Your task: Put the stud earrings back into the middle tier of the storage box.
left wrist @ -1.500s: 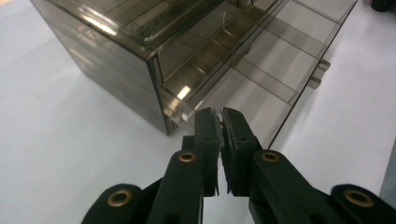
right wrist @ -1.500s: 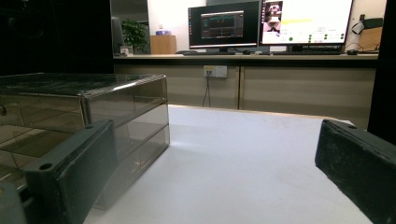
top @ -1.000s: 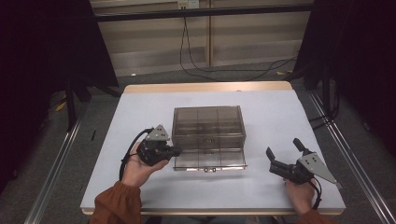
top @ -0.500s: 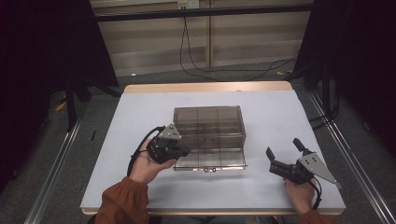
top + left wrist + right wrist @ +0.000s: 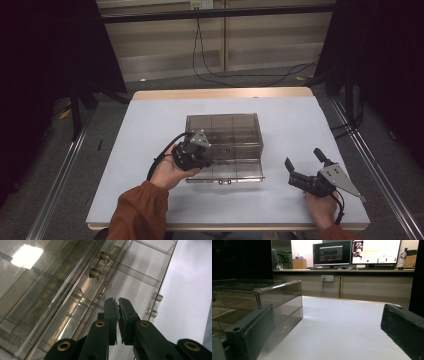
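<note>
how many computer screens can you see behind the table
2. In the right gripper view, a dark monitor sits at the centre of the desk beyond the table, and a brighter monitor stands just to its right. Others may be hidden out of frame.

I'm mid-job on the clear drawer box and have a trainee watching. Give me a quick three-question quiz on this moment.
1. True or false: the left gripper has its jaws spread wide apart.
2. Which gripper is at the drawer box? A) left B) right C) both
3. Fill in: the right gripper rests on the white table, off the box's ____ side as the high view shows it, with its jaws ____.

Key
1. False; the jaws are closed together, at the box's pulled-out bottom drawer.
2. A
3. right; open
</note>
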